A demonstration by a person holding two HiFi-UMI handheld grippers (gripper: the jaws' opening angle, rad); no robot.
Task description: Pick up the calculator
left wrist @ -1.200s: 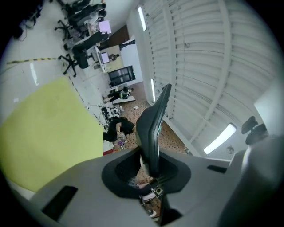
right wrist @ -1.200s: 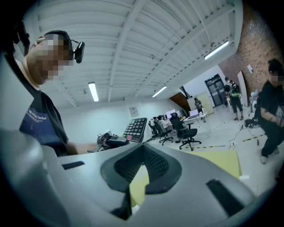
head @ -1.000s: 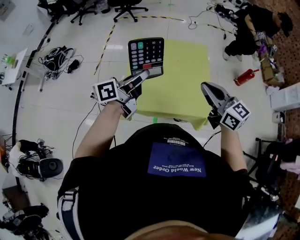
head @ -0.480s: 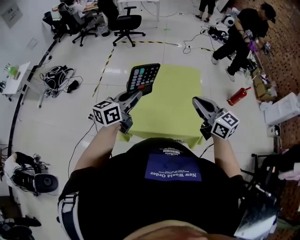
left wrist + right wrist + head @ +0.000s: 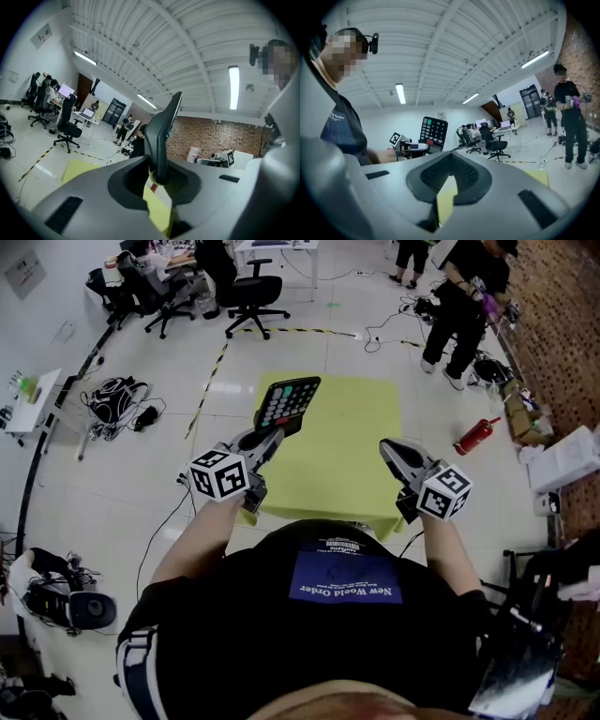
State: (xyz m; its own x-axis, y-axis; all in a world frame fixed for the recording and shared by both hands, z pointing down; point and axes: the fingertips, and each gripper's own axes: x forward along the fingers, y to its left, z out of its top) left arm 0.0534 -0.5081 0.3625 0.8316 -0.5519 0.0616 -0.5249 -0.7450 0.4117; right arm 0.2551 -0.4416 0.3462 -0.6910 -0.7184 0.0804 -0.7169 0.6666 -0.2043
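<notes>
**Calculator held in the air by the left gripper**

Seen from the head view, a person stands at the near edge of a yellow table (image 5: 361, 442). The left gripper (image 5: 265, 439) has its jaws closed narrowly on the bottom edge of a dark calculator (image 5: 287, 403). The calculator is tilted and clear of the table, above its far left corner. The right gripper (image 5: 392, 454) hangs over the near right part with its jaws together and nothing in them. The pick-up looks essentially done. Since only one thin edge is pinched, the next move probably calls for a firm, steady hold.
</notes>
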